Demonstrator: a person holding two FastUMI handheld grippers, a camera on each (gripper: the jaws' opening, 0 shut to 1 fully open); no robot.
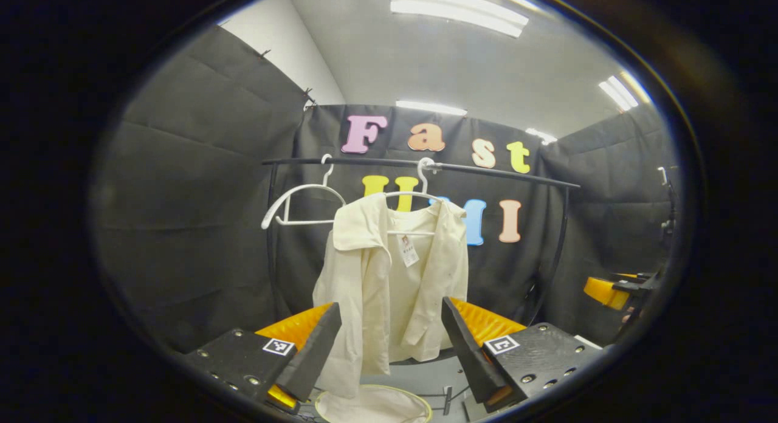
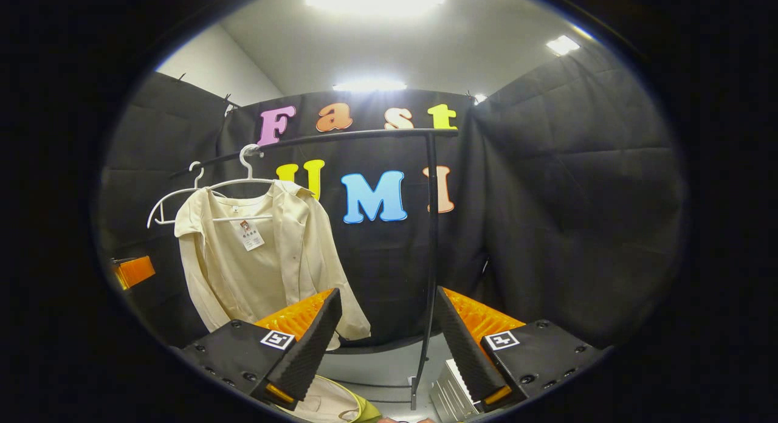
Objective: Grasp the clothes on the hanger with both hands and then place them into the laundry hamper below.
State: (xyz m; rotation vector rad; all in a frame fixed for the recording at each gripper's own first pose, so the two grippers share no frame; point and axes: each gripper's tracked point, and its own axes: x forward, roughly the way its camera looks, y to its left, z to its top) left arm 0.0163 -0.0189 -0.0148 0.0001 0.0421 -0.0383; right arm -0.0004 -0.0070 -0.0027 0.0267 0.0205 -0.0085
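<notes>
Cream shirt (image 1: 389,271) on its white hanger (image 1: 419,195), both grippers spread wide and empty, approach stage.

Your left gripper (image 1: 389,344) faces the shirt at 12 o'clock, fingers apart to straddle the fabric. Your right gripper (image 2: 389,338) sees the shirt at 10 o'clock, so swing it left. Below, at 6 o'clock, the laundry hamper (image 1: 419,403) sits under the rail (image 1: 486,169) to catch the drop.

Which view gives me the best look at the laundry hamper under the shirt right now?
The left gripper view: the laundry hamper sits centred below the cream shirt, its round rim and pale lining visible between the fingers. In the right gripper view, the hamper is at the bottom edge, partly hidden behind the hand-held gripper's left finger.
</notes>
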